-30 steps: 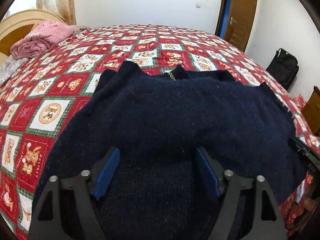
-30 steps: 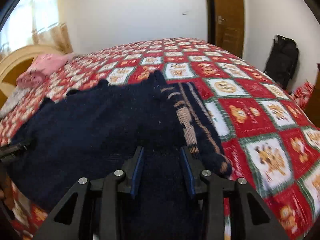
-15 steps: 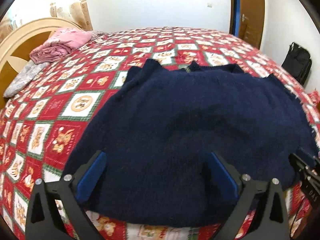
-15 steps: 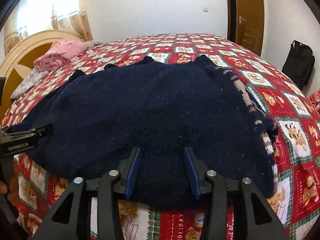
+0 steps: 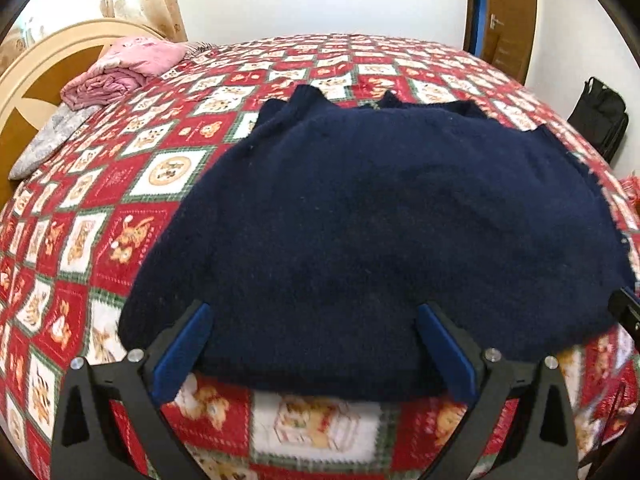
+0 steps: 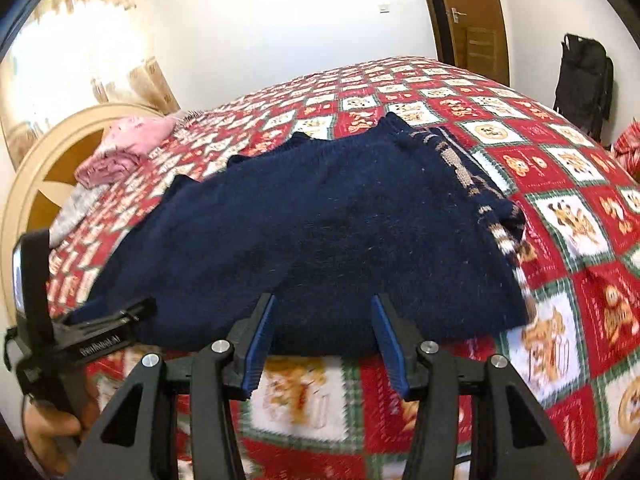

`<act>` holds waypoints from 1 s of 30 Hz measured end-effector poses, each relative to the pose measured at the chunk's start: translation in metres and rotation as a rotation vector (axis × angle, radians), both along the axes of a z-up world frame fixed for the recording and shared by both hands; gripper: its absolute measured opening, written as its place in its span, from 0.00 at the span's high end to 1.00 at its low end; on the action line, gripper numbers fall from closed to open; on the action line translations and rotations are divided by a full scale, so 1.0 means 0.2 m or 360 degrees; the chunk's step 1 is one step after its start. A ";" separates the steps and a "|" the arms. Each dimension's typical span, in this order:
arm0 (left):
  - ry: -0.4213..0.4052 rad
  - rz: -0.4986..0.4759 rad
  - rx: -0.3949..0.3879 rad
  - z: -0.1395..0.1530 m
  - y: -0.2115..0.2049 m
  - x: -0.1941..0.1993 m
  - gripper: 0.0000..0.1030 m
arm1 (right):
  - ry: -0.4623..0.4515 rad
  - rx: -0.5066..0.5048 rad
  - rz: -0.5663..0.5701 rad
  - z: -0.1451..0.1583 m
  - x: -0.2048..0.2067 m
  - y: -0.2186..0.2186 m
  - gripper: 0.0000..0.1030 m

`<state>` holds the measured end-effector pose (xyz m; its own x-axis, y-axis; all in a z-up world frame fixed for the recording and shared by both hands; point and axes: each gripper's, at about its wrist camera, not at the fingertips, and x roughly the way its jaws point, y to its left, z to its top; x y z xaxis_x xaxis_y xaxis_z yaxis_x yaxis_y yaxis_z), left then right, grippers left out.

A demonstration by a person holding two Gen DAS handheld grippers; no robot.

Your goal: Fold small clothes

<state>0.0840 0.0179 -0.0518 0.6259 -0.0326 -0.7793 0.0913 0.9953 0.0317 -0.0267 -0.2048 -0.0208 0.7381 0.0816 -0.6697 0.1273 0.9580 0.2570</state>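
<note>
Dark blue knitted sweater [image 5: 384, 232] is lying folded on the red picture-quilt bed [image 5: 168, 168]. Beside its near edge, left gripper [image 5: 316, 344] is standing wide open, holding nothing; right gripper [image 6: 322, 340] is opening, empty.

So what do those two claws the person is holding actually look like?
Both look alike: each claw, left and right, has matte black angular arms with triangular cut-outs and silver bolts, and two flat fingers faced with blue ribbed pads. The left claw carries small white lettering, too blurred to read. No sleeves show.

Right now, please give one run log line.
step: fold released | navy sweater: flat on bed | left gripper: open | right gripper: opening, empty
</note>
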 end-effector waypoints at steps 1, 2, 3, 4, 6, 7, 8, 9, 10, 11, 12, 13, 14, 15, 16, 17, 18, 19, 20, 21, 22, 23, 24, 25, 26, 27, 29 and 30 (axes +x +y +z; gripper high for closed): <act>-0.0012 -0.0012 -0.0013 0.01 0.00 -0.02 0.00 | 0.0013 -0.0004 -0.0018 0.01 0.00 0.00 0.42; -0.0025 -0.0020 -0.0020 0.03 -0.01 -0.04 0.00 | 0.0031 -0.0017 -0.0048 0.02 -0.01 0.01 0.39; -0.0044 -0.0030 -0.0031 0.05 -0.01 -0.07 0.00 | 0.0039 -0.0035 -0.0077 0.03 -0.03 0.02 0.39; -0.0058 -0.0035 -0.0041 0.07 -0.02 -0.09 0.00 | 0.0035 -0.0044 -0.0087 0.04 -0.04 0.03 0.39; -0.0098 -0.0038 -0.0053 0.11 -0.03 -0.13 0.00 | 0.0029 -0.0072 -0.0105 0.06 -0.07 0.05 0.39; -0.0109 -0.0044 -0.0052 0.12 -0.03 -0.14 0.00 | 0.0033 -0.0082 -0.0106 0.06 -0.08 0.05 0.38; -0.0117 -0.0050 -0.0047 0.14 -0.04 -0.16 0.00 | 0.0047 -0.0096 -0.0104 0.06 -0.09 0.05 0.35; -0.0124 -0.0054 -0.0037 0.15 -0.04 -0.17 0.00 | 0.0070 -0.0125 -0.0094 0.06 -0.10 0.07 0.31; -0.0133 -0.0054 -0.0030 0.16 -0.05 -0.19 0.00 | 0.0075 -0.0153 -0.0088 0.07 -0.12 0.08 0.31; -0.0140 -0.0056 -0.0031 0.17 -0.05 -0.20 0.00 | 0.0076 -0.0174 -0.0085 0.07 -0.14 0.09 0.31; -0.0145 -0.0058 -0.0040 0.17 -0.05 -0.22 0.00 | 0.0079 -0.0214 -0.0082 0.07 -0.15 0.10 0.31; -0.0145 -0.0063 -0.0056 0.18 -0.05 -0.23 0.00 | 0.0080 -0.0248 -0.0080 0.08 -0.17 0.11 0.31; -0.0136 -0.0065 -0.0068 0.18 -0.05 -0.25 0.00 | 0.0070 -0.0264 -0.0078 0.09 -0.19 0.11 0.31; -0.0127 -0.0063 -0.0073 0.18 -0.05 -0.26 0.00 | 0.0055 -0.0273 -0.0079 0.10 -0.21 0.10 0.31; -0.0118 -0.0054 -0.0068 0.18 -0.05 -0.27 0.00 | 0.0031 -0.0296 -0.0099 0.11 -0.24 0.09 0.31; -0.0111 -0.0051 -0.0055 0.18 -0.05 -0.28 0.00 | 0.0011 -0.0316 -0.0130 0.13 -0.26 0.09 0.31; -0.0109 -0.0051 -0.0037 0.19 -0.05 -0.29 0.00 | -0.0020 -0.0333 -0.0162 0.15 -0.28 0.08 0.31; -0.0115 -0.0055 -0.0014 0.19 -0.06 -0.31 0.00 | -0.0062 -0.0343 -0.0186 0.18 -0.31 0.07 0.31; -0.0127 -0.0062 0.0005 0.20 -0.07 -0.32 0.00 | -0.0117 -0.0344 -0.0199 0.22 -0.34 0.07 0.31; -0.0147 -0.0071 0.0028 0.21 -0.07 -0.34 0.00 | -0.0178 -0.0346 -0.0201 0.25 -0.36 0.07 0.31; -0.0162 -0.0072 0.0041 0.21 -0.07 -0.36 0.00 | -0.0237 -0.0362 -0.0198 0.29 -0.39 0.07 0.31; -0.0176 -0.0075 0.0049 0.22 -0.07 -0.37 0.00 | -0.0298 -0.0401 -0.0199 0.33 -0.41 0.09 0.31; -0.0190 -0.0078 0.0049 0.23 -0.07 -0.38 0.00 | -0.0358 -0.0464 -0.0203 0.37 -0.44 0.11 0.31; -0.0204 -0.0080 0.0040 0.24 -0.06 -0.38 0.00 | -0.0394 -0.0516 -0.0204 0.39 -0.45 0.13 0.31; -0.0217 -0.0078 0.0031 0.25 -0.05 -0.39 0.00 | -0.0450 -0.0612 -0.0212 0.42 -0.46 0.16 0.31; -0.0244 -0.0069 0.0029 0.26 -0.04 -0.39 0.00 | -0.0484 -0.0667 -0.0218 0.44 -0.48 0.18 0.31; -0.0304 -0.0050 0.0053 0.29 -0.04 -0.41 0.00 | -0.0545 -0.0698 -0.0214 0.48 -0.48 0.19 0.31; -0.0340 -0.0038 0.0072 0.31 -0.04 -0.41 0.00 | -0.0569 -0.0685 -0.0203 0.51 -0.48 0.19 0.31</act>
<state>0.0015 0.0103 0.0096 0.7765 -0.0175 -0.6299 0.1014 0.9901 0.0975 -0.1221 -0.1668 0.0804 0.9110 -0.2479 -0.3295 0.2257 0.9686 -0.1046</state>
